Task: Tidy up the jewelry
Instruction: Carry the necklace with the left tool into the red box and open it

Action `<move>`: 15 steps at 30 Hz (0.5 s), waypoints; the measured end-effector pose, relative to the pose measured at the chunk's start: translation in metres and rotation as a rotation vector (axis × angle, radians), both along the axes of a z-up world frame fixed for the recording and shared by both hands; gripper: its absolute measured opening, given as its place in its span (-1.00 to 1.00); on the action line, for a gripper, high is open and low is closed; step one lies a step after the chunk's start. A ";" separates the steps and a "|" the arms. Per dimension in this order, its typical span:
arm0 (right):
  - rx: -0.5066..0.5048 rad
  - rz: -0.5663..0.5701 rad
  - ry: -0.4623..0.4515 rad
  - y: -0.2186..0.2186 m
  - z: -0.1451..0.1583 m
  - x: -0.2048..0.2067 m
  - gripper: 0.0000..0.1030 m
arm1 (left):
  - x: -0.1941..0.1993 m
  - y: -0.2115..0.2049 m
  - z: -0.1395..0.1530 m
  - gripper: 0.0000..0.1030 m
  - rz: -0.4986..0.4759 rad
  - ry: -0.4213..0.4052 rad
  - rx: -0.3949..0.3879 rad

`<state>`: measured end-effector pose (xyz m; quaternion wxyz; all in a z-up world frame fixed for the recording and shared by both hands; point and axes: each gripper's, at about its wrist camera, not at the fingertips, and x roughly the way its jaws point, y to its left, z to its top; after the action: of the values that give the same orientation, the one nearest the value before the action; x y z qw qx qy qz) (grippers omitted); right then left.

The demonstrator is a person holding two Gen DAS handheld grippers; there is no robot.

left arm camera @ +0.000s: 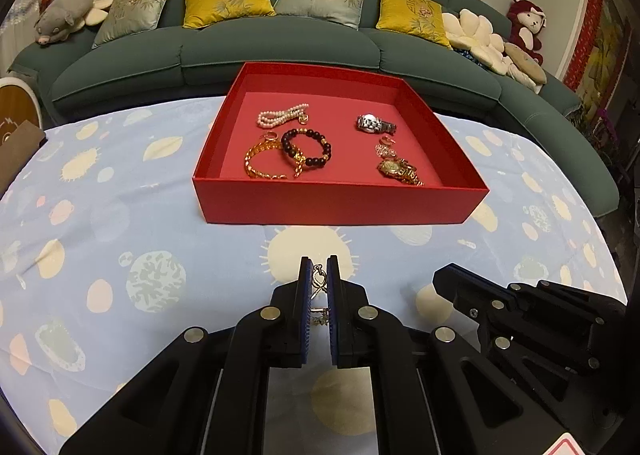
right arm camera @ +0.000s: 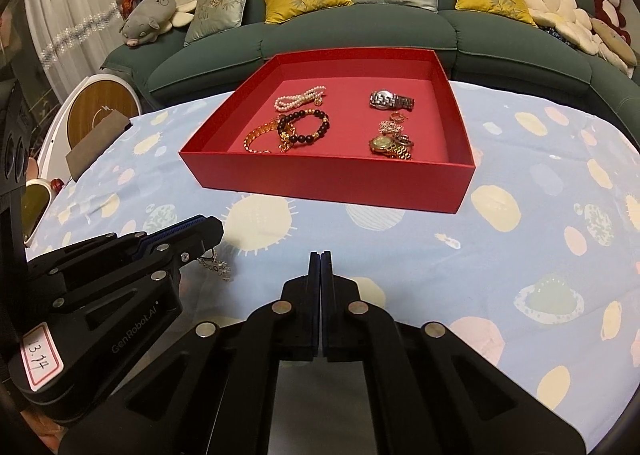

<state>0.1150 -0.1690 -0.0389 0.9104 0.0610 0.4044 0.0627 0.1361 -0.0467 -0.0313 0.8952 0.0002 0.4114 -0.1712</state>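
Silver pendant [left arm camera: 319, 282] lengthwise between left tool's [left arm camera: 319, 267] clamping fingers; right tool [right arm camera: 320, 255] shut, empty.

A matt red cardboard tray [left arm camera: 340, 203] sits on soft printed blue cloth [left arm camera: 120, 223], holding a glossy polished silver metal watch [left arm camera: 374, 123] and shiny dark beaded bracelet [left arm camera: 306, 149].

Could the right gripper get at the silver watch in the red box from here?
Probably yes: the shallow red box is open-topped and the silver metal-band watch lies alone; the right gripper is shut and empty.
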 end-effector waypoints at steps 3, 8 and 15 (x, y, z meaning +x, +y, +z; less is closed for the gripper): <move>-0.001 -0.003 -0.026 -0.002 0.011 -0.002 -1.00 | 0.002 -0.002 0.015 -0.90 -0.003 -0.023 -0.016; -0.003 -0.012 -0.078 -0.008 0.033 0.002 -1.00 | 0.009 -0.010 0.043 -0.90 -0.008 -0.072 -0.025; -0.020 -0.040 -0.169 -0.022 0.072 0.020 -1.00 | 0.038 -0.021 0.091 -0.90 -0.012 -0.169 -0.015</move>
<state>0.1353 -0.1907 0.0334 0.9429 0.0543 0.3254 0.0452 0.1740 -0.0679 0.0594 0.9257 0.0103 0.3332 -0.1788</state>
